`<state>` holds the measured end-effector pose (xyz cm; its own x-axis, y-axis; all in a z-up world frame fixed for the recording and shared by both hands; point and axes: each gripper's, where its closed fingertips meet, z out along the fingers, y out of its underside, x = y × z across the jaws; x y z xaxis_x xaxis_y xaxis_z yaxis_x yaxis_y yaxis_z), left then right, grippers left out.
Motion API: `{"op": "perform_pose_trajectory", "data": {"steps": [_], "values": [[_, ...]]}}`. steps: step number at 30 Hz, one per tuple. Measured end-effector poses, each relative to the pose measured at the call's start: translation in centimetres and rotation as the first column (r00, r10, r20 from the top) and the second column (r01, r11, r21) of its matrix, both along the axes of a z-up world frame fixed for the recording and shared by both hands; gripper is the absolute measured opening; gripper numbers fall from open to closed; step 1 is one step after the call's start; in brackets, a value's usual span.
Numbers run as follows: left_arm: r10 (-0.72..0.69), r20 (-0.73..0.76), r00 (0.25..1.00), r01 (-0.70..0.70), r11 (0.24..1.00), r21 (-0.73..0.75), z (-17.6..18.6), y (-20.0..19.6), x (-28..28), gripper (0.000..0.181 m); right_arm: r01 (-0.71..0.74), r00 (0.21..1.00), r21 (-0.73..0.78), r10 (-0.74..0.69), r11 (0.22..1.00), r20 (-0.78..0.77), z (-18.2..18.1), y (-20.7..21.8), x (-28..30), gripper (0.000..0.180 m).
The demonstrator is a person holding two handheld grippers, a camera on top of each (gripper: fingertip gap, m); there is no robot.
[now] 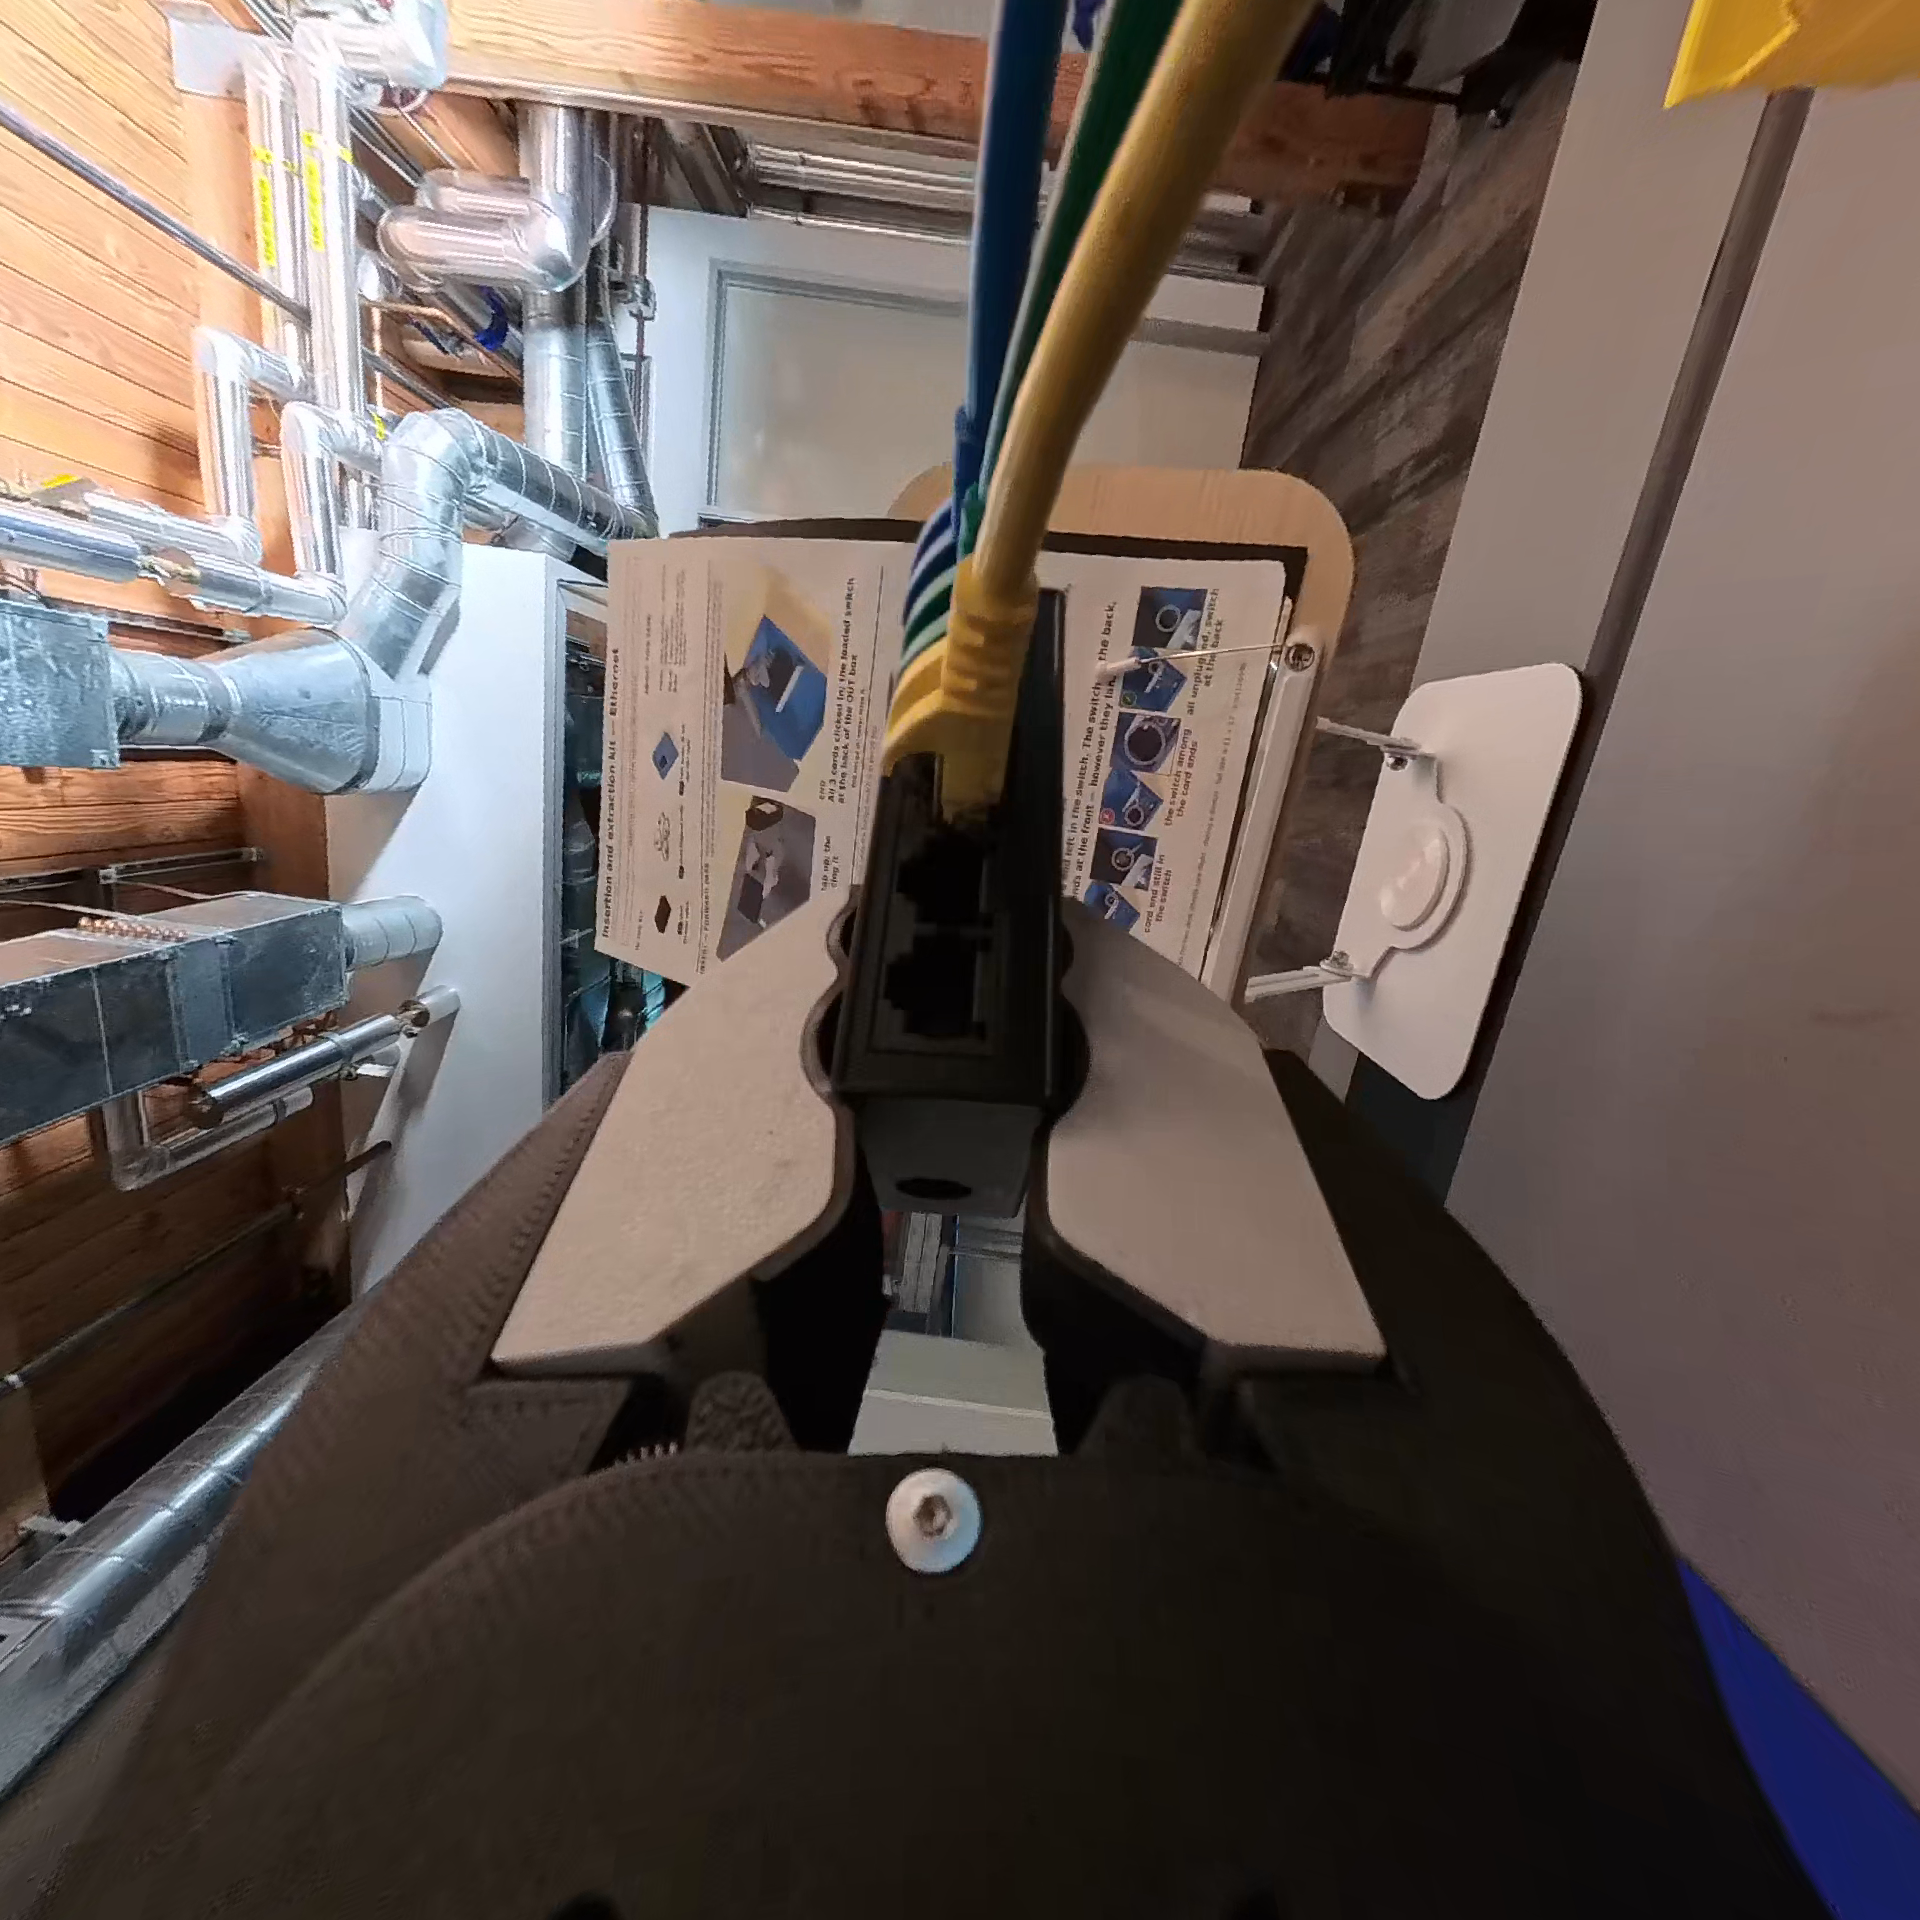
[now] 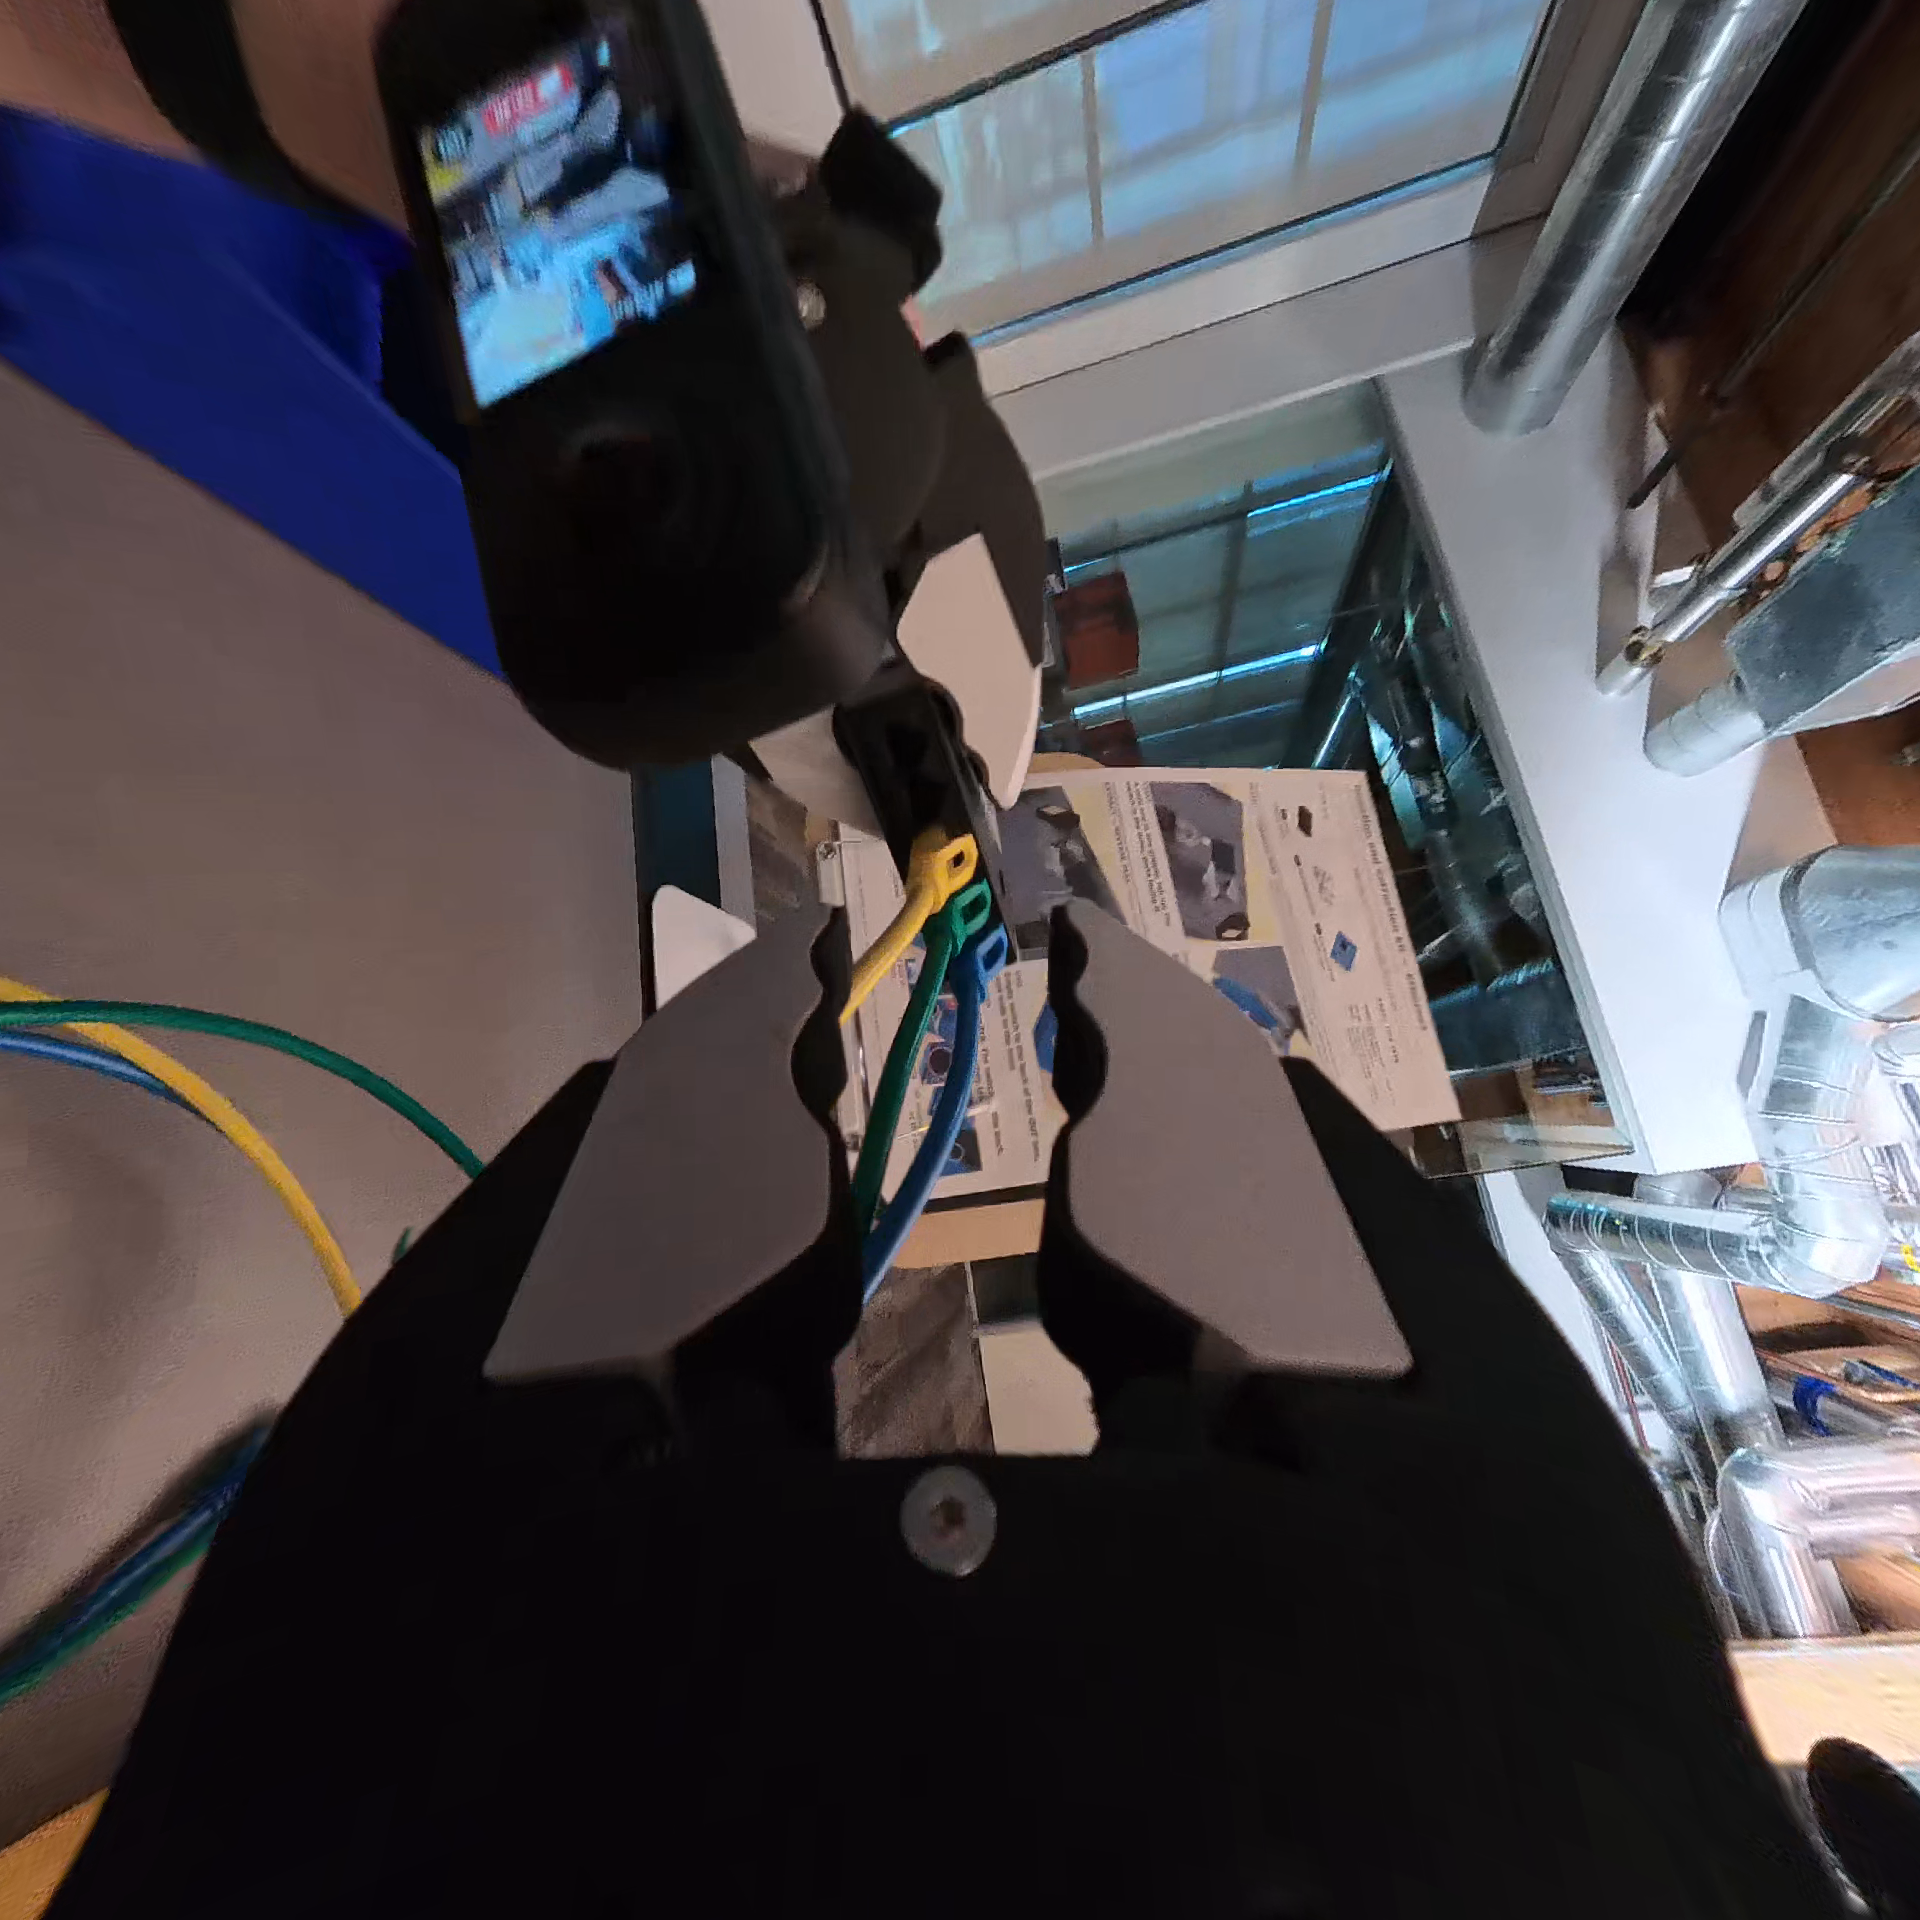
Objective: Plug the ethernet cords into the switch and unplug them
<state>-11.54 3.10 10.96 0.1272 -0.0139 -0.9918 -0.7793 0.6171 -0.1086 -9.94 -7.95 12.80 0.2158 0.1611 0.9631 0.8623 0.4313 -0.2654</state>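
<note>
A grey table (image 2: 208, 831) sits in a room of timber walls and silver ducts (image 1: 312, 665). The left gripper (image 1: 951, 997), jaws clamped on the black switch (image 1: 951, 935), holds it aloft before a printed sheet (image 1: 748, 748) (text left unquoted), yellow (image 2: 940, 868), green (image 2: 961, 914) and blue cords (image 2: 982, 961) plugged in. The right gripper (image 2: 940, 987) hovers near them, jaws apart

silver ducts (image 1: 312, 665) on wood wall (image 1: 94, 343) (windows (image 2: 1195, 114) beyond).

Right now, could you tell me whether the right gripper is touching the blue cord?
Apart. The right wrist view shows the right gripper open, with the blue cord running through the gap, clear of both fingers.
</note>
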Motion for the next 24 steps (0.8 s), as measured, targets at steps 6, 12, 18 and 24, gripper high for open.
{"op": "perform_pose_trajectory", "data": {"steps": [6, 12, 18, 24], "values": [[0.038, -0.043, 0.998, -0.040, 0.998, -0.040, -1.4, 0.7, 0.6, 0.029, -0.002, 1.000, -0.017, 0.002, 1.000, 0.001, -1.0, 1.3, -0.2, 0.037], [0.057, -0.053, 0.997, -0.060, 0.997, -0.051, -1.7, 0.9, 0.7, 0.030, -0.024, 0.999, -0.145, 0.019, 0.989, -0.038, -1.9, 0.7, -0.5, 0.037], [0.059, -0.009, 0.998, -0.060, 0.995, -0.080, -1.1, 0.9, 0.3, 0.029, 0.080, 0.997, -0.196, -0.081, 0.977, 0.005, -2.3, -0.5, -0.6, 0.044], [0.010, 0.028, 1.000, -0.007, 0.993, -0.119, -0.6, -0.5, 0.8, 0.029, 0.201, 0.975, 0.037, -0.203, 0.979, 0.086, -1.2, 1.9, 0.3, 0.045]]}}
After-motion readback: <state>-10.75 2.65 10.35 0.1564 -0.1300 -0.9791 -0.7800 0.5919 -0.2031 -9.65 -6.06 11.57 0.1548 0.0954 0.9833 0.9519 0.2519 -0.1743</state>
